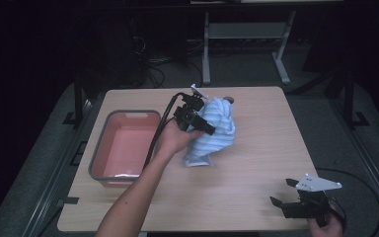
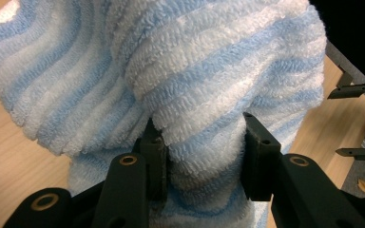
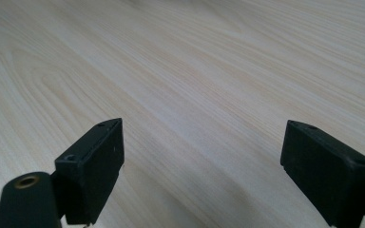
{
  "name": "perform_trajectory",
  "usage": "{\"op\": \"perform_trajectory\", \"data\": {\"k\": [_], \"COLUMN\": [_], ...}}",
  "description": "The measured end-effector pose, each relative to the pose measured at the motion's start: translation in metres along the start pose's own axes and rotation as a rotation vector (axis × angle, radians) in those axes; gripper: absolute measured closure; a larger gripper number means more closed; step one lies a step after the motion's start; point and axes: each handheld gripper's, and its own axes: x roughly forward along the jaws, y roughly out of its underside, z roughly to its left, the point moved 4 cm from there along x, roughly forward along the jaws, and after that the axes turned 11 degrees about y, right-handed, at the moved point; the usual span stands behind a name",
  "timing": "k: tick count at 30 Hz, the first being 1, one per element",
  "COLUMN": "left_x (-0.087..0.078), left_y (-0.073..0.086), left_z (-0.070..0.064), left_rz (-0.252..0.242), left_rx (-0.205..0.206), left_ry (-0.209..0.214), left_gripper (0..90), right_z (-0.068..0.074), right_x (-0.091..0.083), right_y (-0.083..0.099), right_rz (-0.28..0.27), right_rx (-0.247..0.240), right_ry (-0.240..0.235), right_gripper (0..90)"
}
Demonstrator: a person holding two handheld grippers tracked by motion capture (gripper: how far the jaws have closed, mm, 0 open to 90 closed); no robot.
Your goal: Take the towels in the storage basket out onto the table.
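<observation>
Towel (image 1: 217,129) bunched in your left gripper's (image 2: 204,142) pinch; tub (image 1: 123,145) lies just left; right gripper (image 1: 282,192) spread, far off.

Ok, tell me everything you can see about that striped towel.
The fluffy terry towel with light blue and white stripes is bunched into a loose mound, lifted near the middle of the pale wooden table, with its lower end trailing toward the tabletop. The left gripper is shut on a fold of it, the black fingers pressing into the pile. It hangs right of the pink plastic tub with the grey rim.
</observation>
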Motion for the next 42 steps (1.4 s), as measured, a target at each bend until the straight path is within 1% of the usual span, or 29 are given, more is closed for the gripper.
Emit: {"op": "perform_trajectory", "data": {"k": [1,3,5,6,7,9,10,12,16,18,21,23,24,25,28,32,33,37,40,42], "left_x": [0.002,0.005,0.009,0.010,0.012,0.016,0.018,0.023,0.033,0.037,0.044,0.047,0.050,0.052,0.056,0.061,0.062,0.067,0.071,0.074], "left_y": [0.000,0.000,-0.001,-0.001,-0.001,0.000,0.000,0.001,0.002,0.003,0.005,0.005,0.005,0.005,0.005,0.005,0.005,0.007,0.009,0.010], "left_z": [0.000,0.000,0.001,0.002,0.002,0.005,0.005,0.008,0.013,0.015,0.017,0.018,0.018,0.018,0.017,0.016,0.017,0.020,0.022,0.022], "left_rz": [-0.006,0.001,-0.005,0.003,-0.003,0.002,-0.005,0.004,0.000,0.005,0.001,0.010,0.007,0.003,0.002,-0.022,-0.018,-0.022,-0.017,-0.003], "left_rx": [-0.006,-0.002,-0.014,-0.010,-0.018,-0.018,-0.025,-0.033,-0.055,-0.055,-0.076,-0.074,-0.077,-0.083,-0.078,-0.095,-0.091,-0.099,-0.106,-0.101], "left_ry": [0.001,0.002,0.002,0.002,0.004,0.005,0.008,0.011,0.020,0.021,0.024,0.017,0.017,0.023,0.026,0.042,0.042,0.037,0.038,0.029], "left_gripper": [60.0,60.0,60.0,60.0,60.0,60.0,60.0,60.0,60.0,60.0,59.8,59.8,59.8,59.7,59.7,59.1,59.0,58.8,58.4,58.0], "right_z": [0.000,0.000,0.000,0.000,0.000,0.000,-0.001,0.000,0.000,0.000,-0.001,-0.001,-0.001,-0.001,-0.001,-0.001,-0.001,-0.001,-0.001,-0.001], "right_x": [0.000,0.000,0.000,0.000,0.000,0.000,0.000,0.000,0.000,0.000,0.000,0.000,0.000,0.000,0.000,0.000,0.000,0.000,0.000,0.000], "right_y": [0.000,0.000,0.000,0.000,0.000,0.000,0.000,0.000,0.000,0.000,0.000,0.000,-0.001,-0.001,-0.001,-0.001,-0.001,-0.001,-0.001,-0.001], "right_rz": [-0.001,-0.001,-0.002,-0.002,-0.003,-0.007,-0.008,-0.004,-0.005,-0.006,-0.005,-0.006,-0.006,-0.010,-0.011,-0.012,-0.012,-0.008,-0.006,-0.007], "right_rx": [0.002,0.002,0.001,0.001,0.003,-0.001,-0.005,-0.002,-0.004,-0.001,0.000,-0.006,-0.007,-0.008,-0.006,-0.005,-0.004,-0.003,-0.002,-0.002], "right_ry": [0.000,0.000,0.000,0.000,0.000,0.000,0.000,-0.002,-0.002,-0.002,-0.001,-0.001,-0.001,-0.002,0.000,0.001,0.002,0.001,0.000,0.000], "right_gripper": [14.0,14.1,14.1,14.1,14.1,14.1,14.0,14.1,14.1,14.1,14.1,14.0,14.1,14.1,14.0,14.1,14.1,14.1,14.1,14.1]}}
